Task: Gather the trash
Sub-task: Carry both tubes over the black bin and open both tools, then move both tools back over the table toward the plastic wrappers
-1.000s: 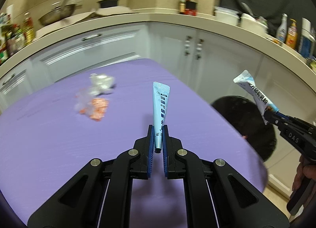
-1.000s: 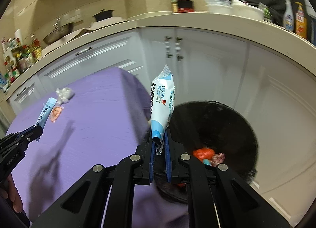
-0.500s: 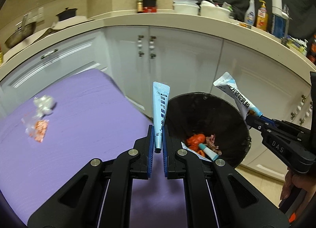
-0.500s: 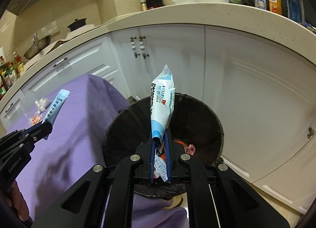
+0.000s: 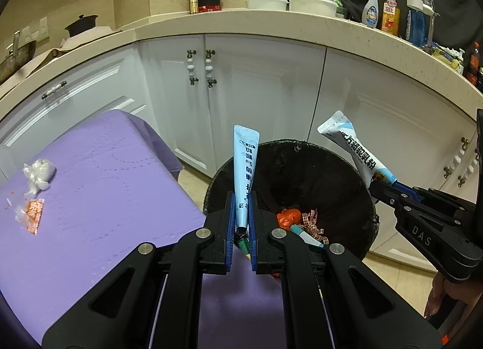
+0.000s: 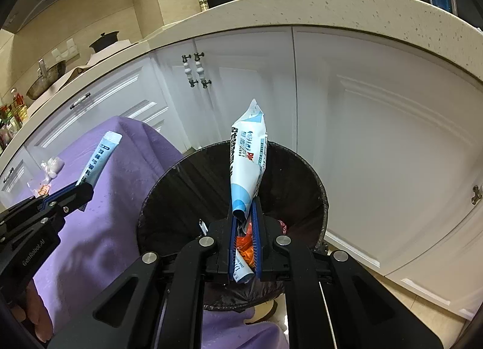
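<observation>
Left gripper (image 5: 241, 213) jaws clamped on slim blue sachet (image 5: 245, 168), right gripper (image 6: 244, 216) jaws clamped on white-blue packet (image 6: 248, 161), both over black bin (image 5: 341, 174), two wrappers (image 5: 33, 195) on purple surface (image 5: 105, 198).

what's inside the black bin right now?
In the black bin: orange bag, checked scrap, a tube end. Gripper fingers hide the near part.
</observation>
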Tool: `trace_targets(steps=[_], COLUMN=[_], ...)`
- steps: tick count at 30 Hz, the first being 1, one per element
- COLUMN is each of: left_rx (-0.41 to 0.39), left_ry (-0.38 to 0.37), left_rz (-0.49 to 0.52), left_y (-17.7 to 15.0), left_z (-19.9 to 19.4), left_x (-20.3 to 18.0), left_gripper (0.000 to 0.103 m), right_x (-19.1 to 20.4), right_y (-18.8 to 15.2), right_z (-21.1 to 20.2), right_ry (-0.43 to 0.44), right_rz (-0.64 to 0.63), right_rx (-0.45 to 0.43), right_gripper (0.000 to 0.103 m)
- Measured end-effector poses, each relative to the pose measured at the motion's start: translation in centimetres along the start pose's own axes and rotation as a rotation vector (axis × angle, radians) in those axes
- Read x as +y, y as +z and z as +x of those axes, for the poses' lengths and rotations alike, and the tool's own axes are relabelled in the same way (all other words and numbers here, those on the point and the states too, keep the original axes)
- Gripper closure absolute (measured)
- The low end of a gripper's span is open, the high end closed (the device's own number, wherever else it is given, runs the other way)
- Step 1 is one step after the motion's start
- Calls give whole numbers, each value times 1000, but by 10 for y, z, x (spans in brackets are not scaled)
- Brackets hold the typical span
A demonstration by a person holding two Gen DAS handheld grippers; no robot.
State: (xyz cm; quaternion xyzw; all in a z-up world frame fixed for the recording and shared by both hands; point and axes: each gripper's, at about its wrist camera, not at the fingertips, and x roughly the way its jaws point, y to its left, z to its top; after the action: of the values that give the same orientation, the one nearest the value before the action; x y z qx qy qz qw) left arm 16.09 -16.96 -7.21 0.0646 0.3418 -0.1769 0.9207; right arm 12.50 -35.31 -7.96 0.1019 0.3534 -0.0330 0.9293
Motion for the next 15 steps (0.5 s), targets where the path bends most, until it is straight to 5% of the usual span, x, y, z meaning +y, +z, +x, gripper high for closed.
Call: trace_targets(steps=[5, 8, 15], left_rx=[0, 1, -29], left_ry=[-5, -3, 2], left_rz=[-10, -17, -38], left_y=[4, 6, 9], left_z=[7, 9, 0], left_x=[-1, -1, 3], left_gripper=[89, 87, 64], right_x=[-3, -3, 1], right_y=[2, 4, 8], right_z=[5, 5, 1], right_ry=[-6, -8, -6], right_rz=[14, 14, 5], right_rx=[-3, -10, -22], right_gripper=[77, 76, 73])
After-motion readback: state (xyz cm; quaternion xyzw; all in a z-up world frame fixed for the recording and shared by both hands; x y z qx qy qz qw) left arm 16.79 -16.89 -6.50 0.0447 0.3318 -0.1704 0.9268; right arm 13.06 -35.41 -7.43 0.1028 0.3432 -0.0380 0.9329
